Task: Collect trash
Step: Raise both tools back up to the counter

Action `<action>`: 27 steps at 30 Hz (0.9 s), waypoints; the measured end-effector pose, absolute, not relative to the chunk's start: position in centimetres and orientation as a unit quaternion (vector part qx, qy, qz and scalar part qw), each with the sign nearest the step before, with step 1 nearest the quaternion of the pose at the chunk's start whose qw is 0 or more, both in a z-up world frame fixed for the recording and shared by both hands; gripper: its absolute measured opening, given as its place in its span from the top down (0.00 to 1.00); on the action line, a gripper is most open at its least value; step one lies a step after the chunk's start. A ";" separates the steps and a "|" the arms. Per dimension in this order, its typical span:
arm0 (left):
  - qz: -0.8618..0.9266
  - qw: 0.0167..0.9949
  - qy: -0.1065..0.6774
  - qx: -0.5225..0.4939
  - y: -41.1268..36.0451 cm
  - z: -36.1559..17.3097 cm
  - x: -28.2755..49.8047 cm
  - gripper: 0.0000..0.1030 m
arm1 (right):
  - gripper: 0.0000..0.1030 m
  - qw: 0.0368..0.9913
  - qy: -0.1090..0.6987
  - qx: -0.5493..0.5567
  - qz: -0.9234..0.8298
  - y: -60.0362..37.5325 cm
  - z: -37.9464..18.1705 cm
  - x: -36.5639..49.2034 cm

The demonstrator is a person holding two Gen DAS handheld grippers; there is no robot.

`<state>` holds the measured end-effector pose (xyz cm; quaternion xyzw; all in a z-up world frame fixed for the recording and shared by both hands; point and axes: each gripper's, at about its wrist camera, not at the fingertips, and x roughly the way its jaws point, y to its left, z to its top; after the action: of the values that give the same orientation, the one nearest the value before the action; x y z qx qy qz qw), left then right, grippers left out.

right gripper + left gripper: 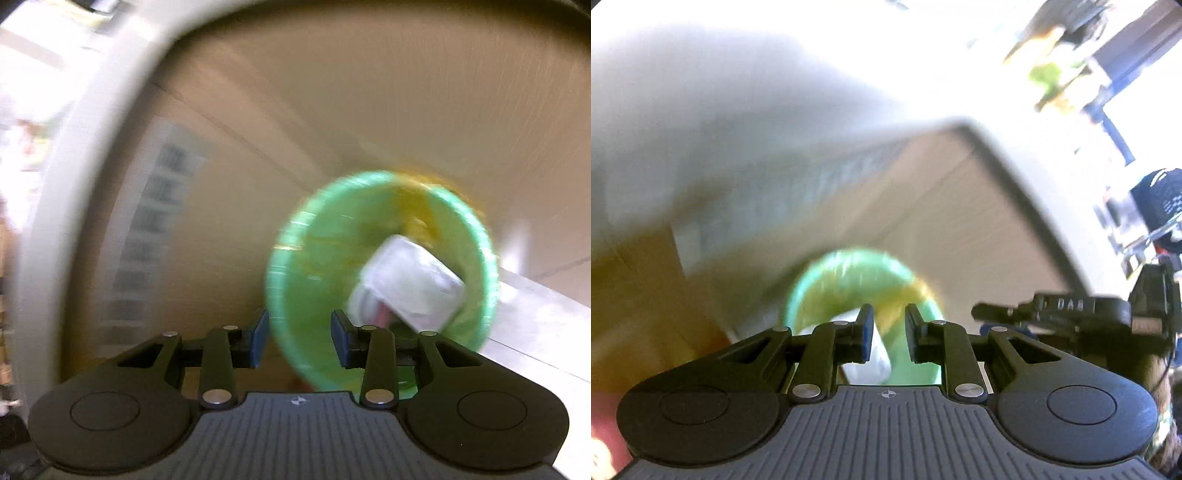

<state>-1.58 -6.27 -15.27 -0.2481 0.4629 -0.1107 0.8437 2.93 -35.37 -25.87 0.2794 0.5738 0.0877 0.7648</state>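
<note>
Both claws stand parted and empty: the left gripper (888,326) and the right gripper (299,338) each show a clear gap between their blue pads. Just beyond them sits a round green plastic bowl (314,295) on the beige floor of a large box-like bin (332,110), with a crumpled white wrapper (406,284) lying inside it. Everything is smeared with motion blur. Judging by that, the trash looks deposited; drawing the claws out well means clearing the pale rim (1034,192) without clipping it.

raised letters "dab" on the black lever of the right gripper (1071,314)
</note>
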 end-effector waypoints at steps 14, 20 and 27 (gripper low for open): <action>0.008 0.899 0.362 -0.246 7.4 -2.7 2.3 0.80 | 0.49 0.888 0.380 0.124 0.228 -17.8 -2.7 7.3; 0.003 0.895 0.387 -0.224 10.8 -2.6 4.5 0.80 | 0.47 0.901 0.353 0.055 0.246 -9.2 0.1 10.2; -0.004 0.886 0.405 -0.228 11.3 -3.5 5.3 0.80 | 0.47 0.893 0.368 -0.029 0.258 -2.7 -1.8 14.5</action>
<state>5.30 11.32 -3.47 -0.2276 0.4047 -0.0039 0.8857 14.47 -2.66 -1.76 -0.0287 0.3682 0.2578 0.8928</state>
